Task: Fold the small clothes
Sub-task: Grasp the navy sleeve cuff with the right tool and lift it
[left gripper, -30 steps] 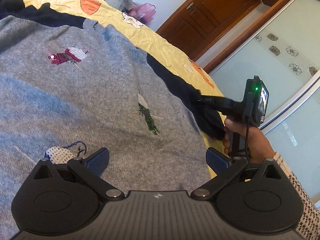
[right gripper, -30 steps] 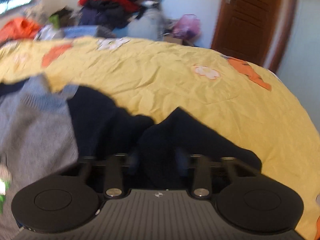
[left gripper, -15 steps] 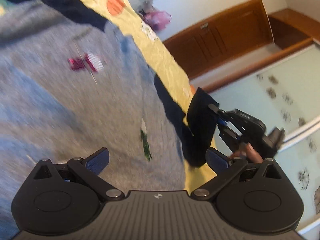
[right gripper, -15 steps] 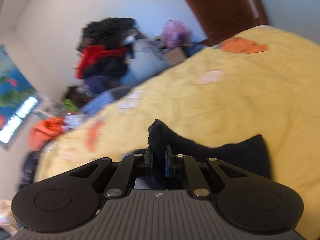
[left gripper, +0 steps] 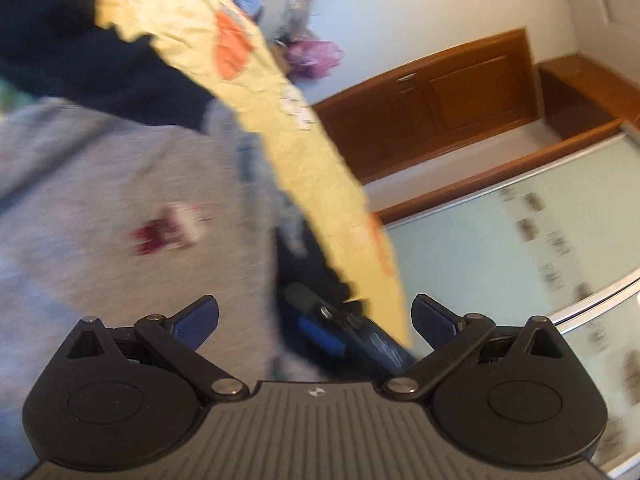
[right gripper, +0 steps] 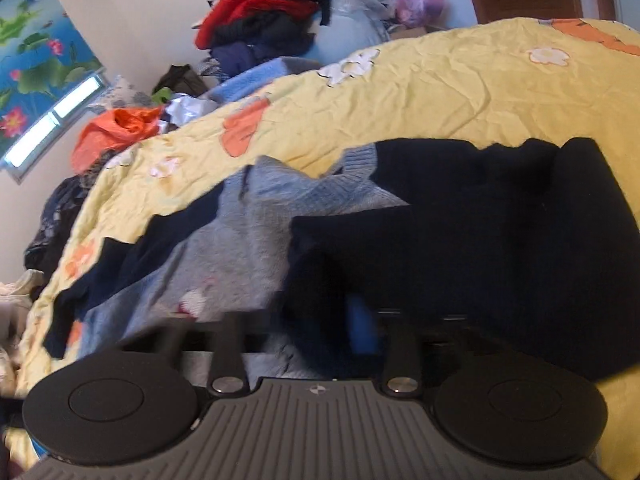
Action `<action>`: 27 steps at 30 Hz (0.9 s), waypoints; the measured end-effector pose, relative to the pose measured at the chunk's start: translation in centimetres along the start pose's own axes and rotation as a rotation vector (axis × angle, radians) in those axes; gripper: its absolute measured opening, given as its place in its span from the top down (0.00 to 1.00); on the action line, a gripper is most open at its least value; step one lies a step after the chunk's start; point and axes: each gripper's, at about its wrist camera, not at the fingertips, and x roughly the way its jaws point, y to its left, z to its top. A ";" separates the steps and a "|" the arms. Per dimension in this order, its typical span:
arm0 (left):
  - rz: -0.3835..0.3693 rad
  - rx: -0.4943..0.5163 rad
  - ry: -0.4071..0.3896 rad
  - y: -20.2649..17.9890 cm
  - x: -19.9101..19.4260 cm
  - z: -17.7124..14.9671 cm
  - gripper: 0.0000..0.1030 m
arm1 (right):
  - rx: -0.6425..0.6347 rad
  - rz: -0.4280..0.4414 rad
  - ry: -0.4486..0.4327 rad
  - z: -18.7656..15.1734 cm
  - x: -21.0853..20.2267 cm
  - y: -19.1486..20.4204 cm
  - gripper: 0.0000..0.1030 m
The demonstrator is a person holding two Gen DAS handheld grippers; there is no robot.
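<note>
The left hand-held gripper [left gripper: 315,316] hovers with jaws spread wide and holding nothing above a grey sweater [left gripper: 100,208] with navy sleeves, spread on a bed covered by a yellow floral sheet [right gripper: 460,92]. The right hand-held gripper [right gripper: 320,336] sits at the sweater's navy sleeve [right gripper: 480,240], which lies doubled over the grey body; dark cloth hides its jaws, so its grip cannot be told. Heaped clothes [right gripper: 260,20] lie beyond the bed.

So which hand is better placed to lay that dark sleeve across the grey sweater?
Right. The right gripper already has the dark sleeve draped at its jaws over the grey sweater; the left gripper hangs open and empty.
</note>
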 end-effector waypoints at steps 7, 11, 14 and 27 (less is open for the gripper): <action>-0.038 0.011 0.177 -2.5 7.7 2.8 0.00 | -0.147 -0.222 -0.141 -0.2 -6.1 0.0 0.00; 0.028 0.035 0.269 -2.3 12.3 3.3 0.00 | -0.127 -0.132 -0.179 -1.3 -8.5 -2.1 0.00; 0.174 0.062 0.297 -1.8 14.8 3.5 0.00 | -0.070 -0.118 -0.171 -2.0 -9.2 -3.3 0.00; 0.315 0.053 0.350 -0.8 18.9 4.1 0.95 | -0.042 -0.023 -0.148 -3.6 -10.3 -5.7 0.18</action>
